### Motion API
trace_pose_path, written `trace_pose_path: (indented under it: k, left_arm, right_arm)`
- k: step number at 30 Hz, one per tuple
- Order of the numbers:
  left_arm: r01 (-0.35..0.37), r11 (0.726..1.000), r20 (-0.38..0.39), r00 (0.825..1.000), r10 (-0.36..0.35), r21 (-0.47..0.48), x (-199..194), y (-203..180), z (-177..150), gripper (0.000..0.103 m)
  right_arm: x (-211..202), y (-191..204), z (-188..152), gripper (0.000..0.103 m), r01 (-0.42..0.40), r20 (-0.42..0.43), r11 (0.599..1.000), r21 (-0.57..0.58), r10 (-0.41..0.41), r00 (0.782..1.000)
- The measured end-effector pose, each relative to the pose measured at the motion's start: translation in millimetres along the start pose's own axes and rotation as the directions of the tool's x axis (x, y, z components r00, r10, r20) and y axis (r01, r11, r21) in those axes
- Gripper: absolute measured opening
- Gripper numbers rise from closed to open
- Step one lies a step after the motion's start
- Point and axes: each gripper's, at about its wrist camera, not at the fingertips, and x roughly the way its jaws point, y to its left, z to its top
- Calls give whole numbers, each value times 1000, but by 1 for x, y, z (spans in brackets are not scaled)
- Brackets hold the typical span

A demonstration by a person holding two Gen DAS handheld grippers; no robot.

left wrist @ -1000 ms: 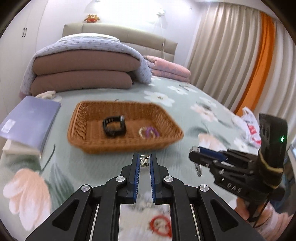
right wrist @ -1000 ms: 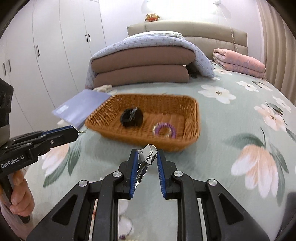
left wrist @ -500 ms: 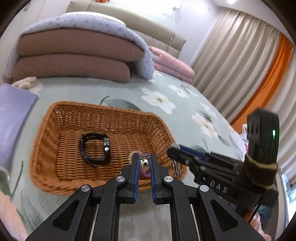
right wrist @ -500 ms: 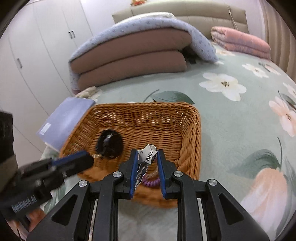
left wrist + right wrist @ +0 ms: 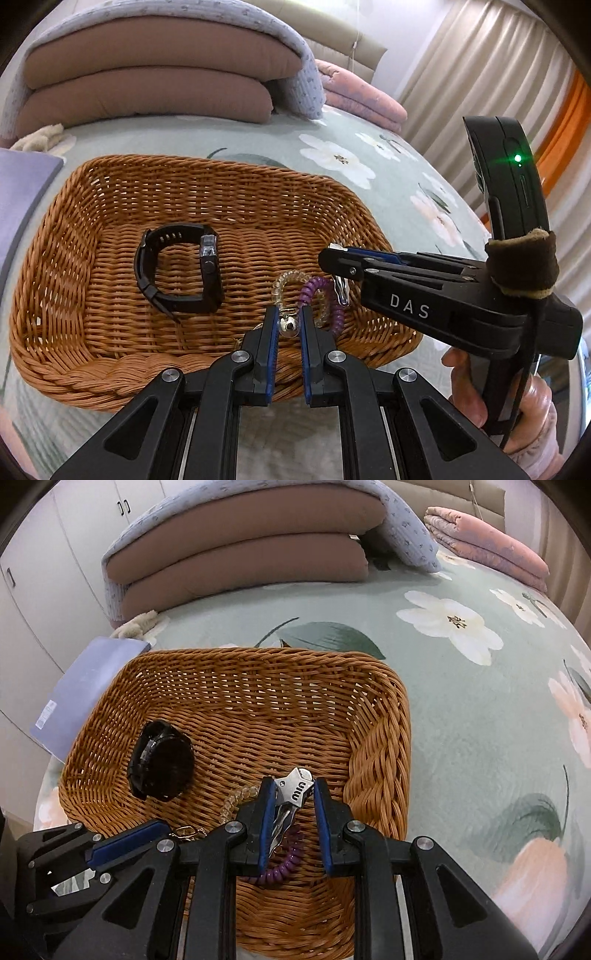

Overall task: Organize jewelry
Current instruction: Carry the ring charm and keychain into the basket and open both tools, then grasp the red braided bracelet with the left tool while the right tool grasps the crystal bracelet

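Over the wicker basket (image 5: 110, 206) on the bed, left gripper (image 5: 289, 325) fingers clamp a small bell charm (image 5: 289, 325), right gripper (image 5: 293, 805) fingers a silver clip (image 5: 293, 794); release into the basket likely comes next

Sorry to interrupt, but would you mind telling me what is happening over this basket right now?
A person is sorting jewelry into a brown wicker basket on a floral bedspread. The left gripper pinches a small silver bell charm above the basket's near edge, while the right gripper holds a silver metal clip over the basket. A black wristwatch and clear and purple coil hair ties already lie inside.
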Motion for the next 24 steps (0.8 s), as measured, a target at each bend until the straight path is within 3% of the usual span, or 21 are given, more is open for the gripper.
trace_pose_path:
  k: [6, 8, 10, 15, 18, 24]
  left_arm:
    - [3, 1000, -4, 1000, -3, 9, -2, -4, -1, 16]
    - [1, 1000, 8, 1000, -1, 23, -8, -6, -2, 37]
    - [-6, 999, 30, 1000, 5, 38, -17, -9, -5, 50]
    - [-5, 998, 69, 998, 1, 64, -46, -17, -19, 50]
    - [-5, 996, 96, 995, -4, 91, -71, -26, -34, 50]
    - [-13, 990, 141, 990, -6, 137, -118, -39, -68, 51]
  right_arm:
    - [-10, 0, -3, 27, -20, 17, 1000, 6, 19, 1000]
    - [-17, -1, -6, 30, -42, 28, 999, 18, 42, 999]
    - [-25, -1, -10, 30, -64, 39, 998, 26, 63, 997]
    - [-60, 3, -39, 31, -129, 74, 991, 27, 126, 989]
    - [-80, 9, -59, 40, -146, 97, 989, 3, 145, 985]
    - [-118, 17, -108, 40, -186, 128, 982, -35, 189, 974]
